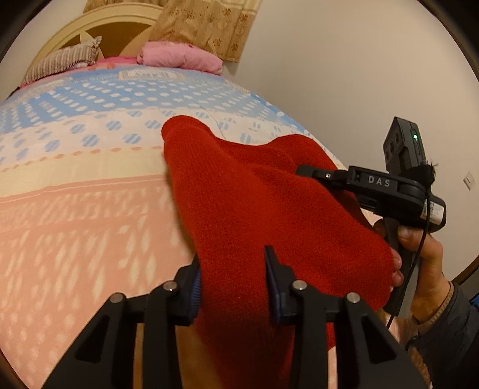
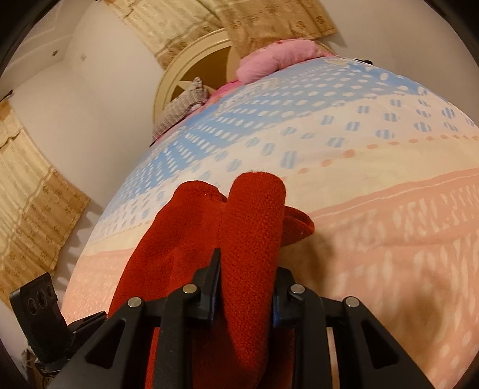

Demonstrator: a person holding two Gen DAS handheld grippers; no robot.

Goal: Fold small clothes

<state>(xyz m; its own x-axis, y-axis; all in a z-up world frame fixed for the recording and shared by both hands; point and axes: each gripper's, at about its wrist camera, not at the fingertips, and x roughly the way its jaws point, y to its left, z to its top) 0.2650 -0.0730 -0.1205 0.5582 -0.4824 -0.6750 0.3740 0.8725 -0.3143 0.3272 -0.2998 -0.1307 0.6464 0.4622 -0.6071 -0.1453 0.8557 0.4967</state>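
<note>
A small red knitted garment (image 1: 239, 191) hangs between both grippers above the bed. My left gripper (image 1: 233, 284) is shut on its near edge; red cloth fills the gap between the fingers. The right gripper (image 1: 317, 175) appears in the left wrist view at the right, held by a hand and clamped on the garment's far side. In the right wrist view my right gripper (image 2: 245, 287) is shut on a rolled fold of the red garment (image 2: 251, 215); two sleeve-like ends stick up in front.
The bed's quilt (image 1: 89, 179) is pink near me, cream and blue with dots farther off. A pink pillow (image 1: 179, 57) and a striped pillow (image 1: 60, 62) lie by the cream headboard (image 1: 113, 18). A white wall (image 1: 344, 74) is to the right, and curtains (image 2: 33, 191) hang on the side.
</note>
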